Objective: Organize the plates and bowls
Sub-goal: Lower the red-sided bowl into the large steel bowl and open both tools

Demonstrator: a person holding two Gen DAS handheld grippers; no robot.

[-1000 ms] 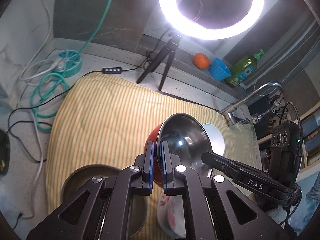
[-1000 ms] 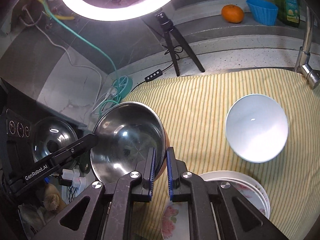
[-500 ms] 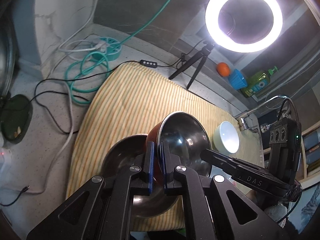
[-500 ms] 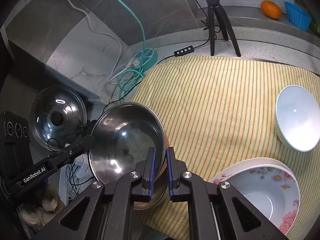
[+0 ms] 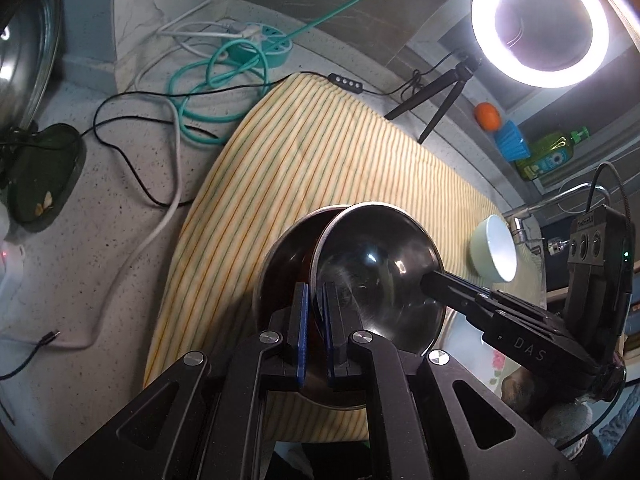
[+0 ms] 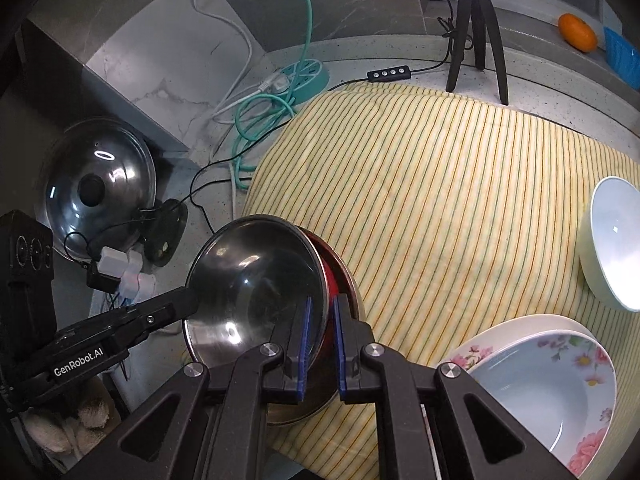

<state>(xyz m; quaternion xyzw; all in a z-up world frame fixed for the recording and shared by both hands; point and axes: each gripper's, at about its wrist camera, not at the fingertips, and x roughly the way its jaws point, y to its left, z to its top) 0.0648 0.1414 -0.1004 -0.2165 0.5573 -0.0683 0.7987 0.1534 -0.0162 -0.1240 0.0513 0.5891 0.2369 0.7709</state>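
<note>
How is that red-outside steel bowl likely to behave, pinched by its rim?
The red steel bowl looks rigid and thin-walled, so probably light. Its polished rim could slip between the left gripper and right gripper. Tilted over the larger steel bowl, it may clang or rock.

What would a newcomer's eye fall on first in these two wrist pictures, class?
Probably the glowing ring light on its tripod behind the striped cloth. Next, the red-sided steel bowl, pinched at its rim by both the left gripper and right gripper, tilted into a larger steel bowl at the cloth's near edge.
</note>
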